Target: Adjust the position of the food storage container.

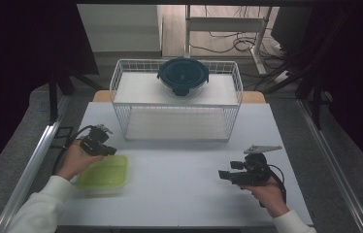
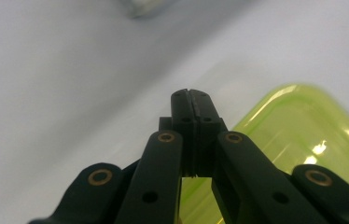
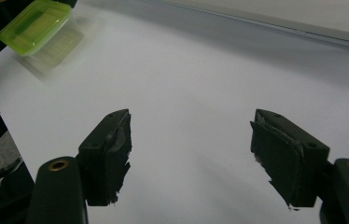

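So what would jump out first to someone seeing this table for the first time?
Probably the bright lime-green container at the table's near left, right beside the left gripper, whose jaws are shut with nothing between them. Next, the white wire basket at the far middle, with a dark round lidded bowl on top of it. The right gripper sits at the near right, jaws open over the bare white table.

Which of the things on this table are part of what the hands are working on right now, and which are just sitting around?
In the job:
green container
left gripper, shut, beside it

Lying about:
wire basket
round dark-lidded container on top of the basket
right gripper, open, holding nothing
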Motion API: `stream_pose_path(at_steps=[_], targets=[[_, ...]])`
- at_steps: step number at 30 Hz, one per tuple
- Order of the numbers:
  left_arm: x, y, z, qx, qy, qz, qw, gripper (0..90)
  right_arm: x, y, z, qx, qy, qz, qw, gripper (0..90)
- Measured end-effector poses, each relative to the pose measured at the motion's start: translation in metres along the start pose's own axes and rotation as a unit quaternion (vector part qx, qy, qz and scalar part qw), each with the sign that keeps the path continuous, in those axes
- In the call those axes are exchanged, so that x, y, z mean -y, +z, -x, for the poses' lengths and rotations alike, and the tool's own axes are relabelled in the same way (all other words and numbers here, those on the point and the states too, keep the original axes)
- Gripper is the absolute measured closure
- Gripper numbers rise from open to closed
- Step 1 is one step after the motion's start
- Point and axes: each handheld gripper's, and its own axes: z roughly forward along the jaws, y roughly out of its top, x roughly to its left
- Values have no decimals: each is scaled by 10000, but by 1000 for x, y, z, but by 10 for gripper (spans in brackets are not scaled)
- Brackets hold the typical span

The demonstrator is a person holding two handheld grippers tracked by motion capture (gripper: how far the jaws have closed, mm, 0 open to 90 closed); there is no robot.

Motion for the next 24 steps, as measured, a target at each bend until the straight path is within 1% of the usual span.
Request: stream_pose_path(at_steps=[1, 2, 3, 4, 5, 6, 7, 8, 9, 10, 11, 12, 15, 16, 17, 18, 21, 22, 23, 24], targets=[[0, 0, 0, 0, 0, 0, 10000, 900, 0, 0, 0, 0, 0, 0, 10000, 285], [-3, 2, 5, 5, 88, -31, 10000, 900, 0, 0, 0, 3, 2, 8, 10000, 285], [-6, 4, 9, -77, 169, -85, 9998, 900, 0, 0, 1, 2, 27, 24, 10000, 285], [-6, 4, 9, -130, 175, -67, 9997, 900, 1, -1, 2, 2, 37, 29, 10000, 285], [-6, 4, 9, -130, 175, -67, 9997, 899, 1, -1, 2, 2, 37, 29, 10000, 285], [-6, 2, 7, -152, 116, -4, 9998, 899, 1, -1, 2, 5, 47, 37, 10000, 285], [-3, -4, 2, -149, -46, 120, 9998, 900, 1, -2, 3, 7, 56, 55, 10000, 285], [-3, -4, 2, -149, -46, 120, 9998, 900, 1, -2, 3, 7, 61, 53, 10000, 285], [2, -12, -5, -120, -272, 266, 9992, 900, 1, -3, 4, 9, 63, 55, 10000, 285], [2, -12, -5, -120, -272, 266, 9992, 900, 1, -3, 4, 9, 63, 55, 10000, 285], [6, -17, -8, -135, -406, 328, 9985, 900, 1, -3, 4, 10, 64, 56, 10000, 285], [13, -24, -13, -203, -568, 371, 9975, 900, 1, -2, 4, 8, 58, 42, 10000, 285], [25, -38, -20, -295, -753, 459, 9957, 900, 1, -1, 3, 3, 69, 26, 10000, 286], [25, -38, -20, -295, -753, 459, 9957, 900, 1, -1, 3, 3, 69, 26, 10000, 286], [34, -47, -24, -349, -880, 542, 9940, 900, 1, -1, 3, 3, 63, 15, 10000, 285], [41, -53, -26, -403, -960, 597, 9928, 899, 1, -1, 3, 3, 61, 15, 10000, 285], [57, -63, -30, -490, -1167, 701, 9895, 899, 1, -1, 2, 1, 63, 15, 10000, 285], [57, -63, -30, -490, -1167, 701, 9895, 899, 1, -1, 2, 1, 63, 15, 10000, 285], [64, -65, -32, -530, -1291, 731, 9875, 899, 1, 0, 2, -5, 64, 11, 10000, 285], [69, -67, -34, -552, -1353, 708, 9867, 899, 1, 0, 2, -1, 60, 10, 10000, 285]])
